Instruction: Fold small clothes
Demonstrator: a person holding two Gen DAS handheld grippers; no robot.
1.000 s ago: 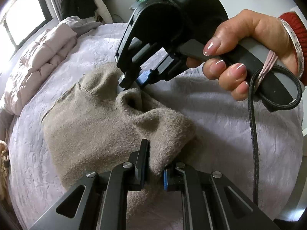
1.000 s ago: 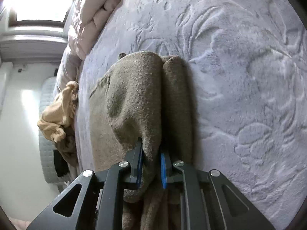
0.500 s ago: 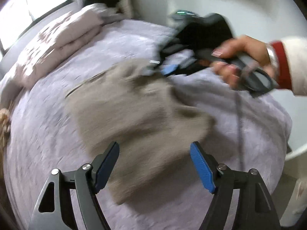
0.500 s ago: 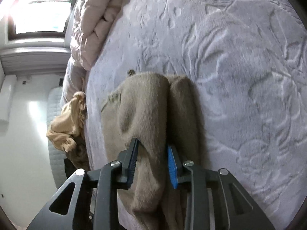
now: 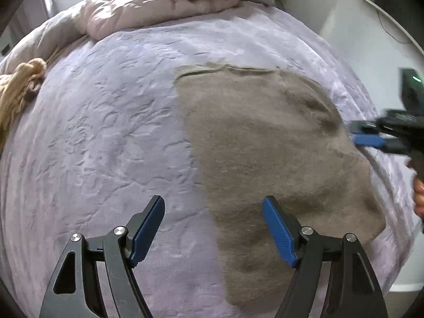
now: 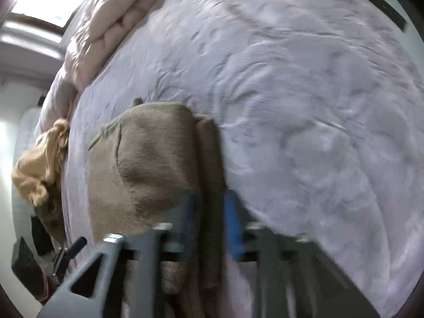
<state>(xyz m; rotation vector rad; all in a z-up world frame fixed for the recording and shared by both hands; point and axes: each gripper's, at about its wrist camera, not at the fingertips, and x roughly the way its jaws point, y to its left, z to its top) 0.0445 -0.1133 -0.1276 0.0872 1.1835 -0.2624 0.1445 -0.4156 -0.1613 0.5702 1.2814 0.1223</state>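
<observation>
A taupe knit garment [image 5: 267,153] lies folded on the lilac bedspread [image 5: 106,137]. My left gripper [image 5: 212,229] is open and empty above the garment's near left edge. My right gripper [image 5: 368,139] shows at the right edge of the left wrist view, beside the garment's right side. In the right wrist view the right gripper [image 6: 210,228] is blurred, its jaws apart on either side of the garment's [image 6: 153,169] folded edge, not clamping it.
A folded pink quilt [image 5: 169,2] lies at the far end of the bed. A tan crumpled cloth [image 5: 18,92] sits at the left edge of the bed and also shows in the right wrist view [image 6: 39,169]. A white wall stands to the right.
Both grippers let go of the garment. The left one opened wide and pulled back; the right one opened and drew away to the garment's right side. The garment now lies flat.
</observation>
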